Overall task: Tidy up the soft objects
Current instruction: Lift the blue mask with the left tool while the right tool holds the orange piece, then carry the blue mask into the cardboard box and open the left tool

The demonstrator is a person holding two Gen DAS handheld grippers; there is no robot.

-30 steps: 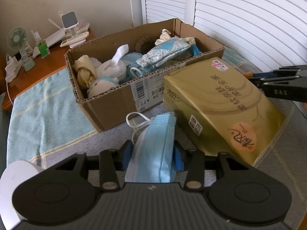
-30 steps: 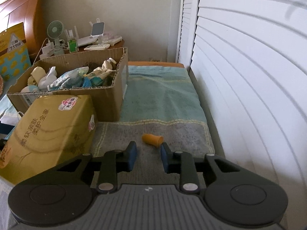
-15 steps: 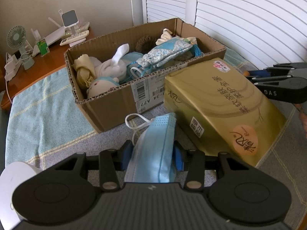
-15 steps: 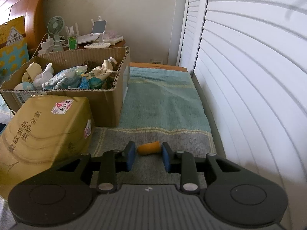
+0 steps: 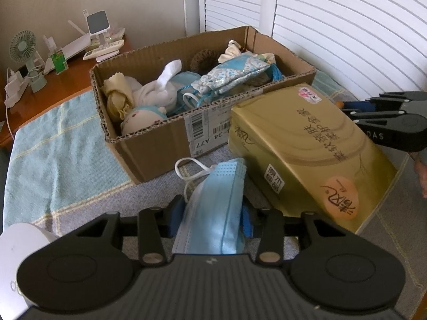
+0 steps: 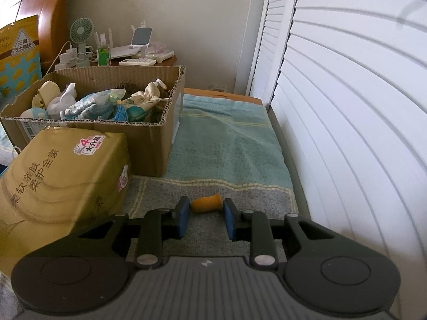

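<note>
Soft pale-blue pleated face mask point(image 5: 216, 213) sits pinched in the left tongs point(image 5: 210, 214), just before the open brown cardboard box point(image 5: 160, 149); its white loop could snag that rim. Right of the box, the right tongs point(image 6: 205, 214) gape around a small orange foam earplug point(image 6: 206, 204), which may squirt out if squeezed off-centre.

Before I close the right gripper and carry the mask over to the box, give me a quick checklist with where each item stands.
1. Left gripper clamped on the blue face mask: ok.
2. Orange earplug between the right gripper fingers: ok, jaws open, not yet gripping.
3. Earplug touching a finger pad: cannot tell.
4. Cardboard box open on top: ok, though already holding many soft items.
5. Mask's ear loop hanging free: not ok, it trails loose.
6. Gold tissue pack clear of the right gripper: ok.
</note>
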